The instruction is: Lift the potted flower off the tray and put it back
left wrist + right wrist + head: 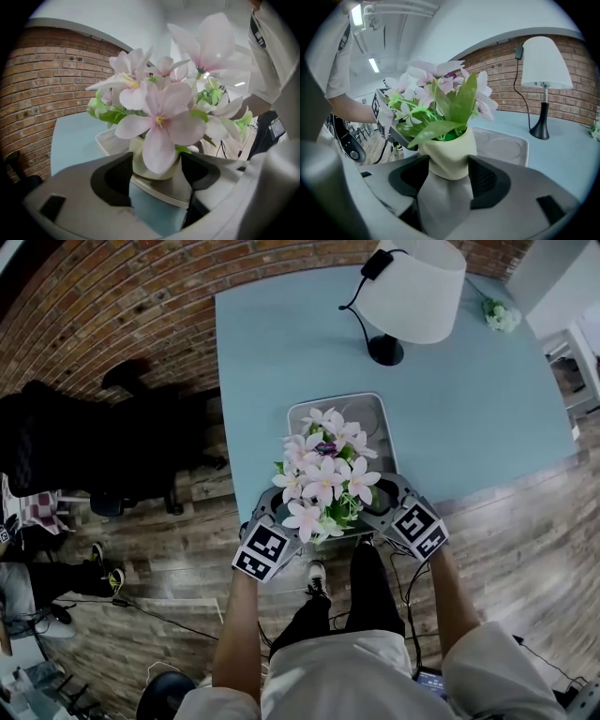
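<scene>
The potted flower (323,479), pale pink blossoms on green leaves, is over the near end of the grey tray (361,413); in the head view the blooms hide its pot. My left gripper (281,518) and right gripper (380,509) flank it from either side. In the left gripper view the cream pot (138,163) sits between the dark pads of the left gripper (157,176), above the tray's rim (161,191). The right gripper view shows the right gripper (449,180) pressed on the pot (447,157) over the tray (506,145). Whether the pot's base touches the tray I cannot tell.
The tray lies on a light blue table (281,352) near its front edge. A white-shaded lamp (412,287) on a black stand is behind the tray, and a small flower bunch (502,315) lies at the far right corner. A black chair (84,456) stands at the left.
</scene>
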Motion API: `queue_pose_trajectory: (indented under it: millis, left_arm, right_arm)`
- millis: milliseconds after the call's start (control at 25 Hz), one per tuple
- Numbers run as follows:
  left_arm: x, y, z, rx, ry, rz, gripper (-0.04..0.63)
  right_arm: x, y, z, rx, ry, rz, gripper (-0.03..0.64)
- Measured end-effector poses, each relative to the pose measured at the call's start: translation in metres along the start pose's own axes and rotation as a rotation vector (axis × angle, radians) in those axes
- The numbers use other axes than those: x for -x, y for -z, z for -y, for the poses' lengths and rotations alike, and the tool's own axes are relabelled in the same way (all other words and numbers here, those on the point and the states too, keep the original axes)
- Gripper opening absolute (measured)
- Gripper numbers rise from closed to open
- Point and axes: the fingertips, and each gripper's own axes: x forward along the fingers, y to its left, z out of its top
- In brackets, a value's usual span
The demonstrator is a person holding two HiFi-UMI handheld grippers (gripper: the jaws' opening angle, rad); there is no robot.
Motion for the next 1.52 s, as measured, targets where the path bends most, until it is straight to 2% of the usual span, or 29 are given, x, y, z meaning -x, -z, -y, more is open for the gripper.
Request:
queue_pose_trajectory:
  millis: [400, 600, 880, 1520]
  left_arm:
    - [0.035, -0.042, 0.005, -0.041, -0.037, 0.074, 0.35]
    - [0.068, -0.068, 0.02, -0.037, -0.053, 0.15, 0.35]
    - [0.111, -0.093, 0.045, -0.097, -0.037, 0.198, 0.348]
    - [0.164, -0.098, 0.135, -0.185, 0.055, 0.225, 0.35]
  right_arm:
    - [0.028, -0.044, -0.014, 0.007, 0.048, 0.071, 0.279]
    - [0.054, -0.074, -0.037, -0.003, 0.085, 0.143, 0.276]
    - [0.088, -0.103, -0.075, 0.01, 0.17, 0.188, 0.276]
    - [0.163, -0.093, -0.16, 0.003, 0.34, 0.241, 0.268]
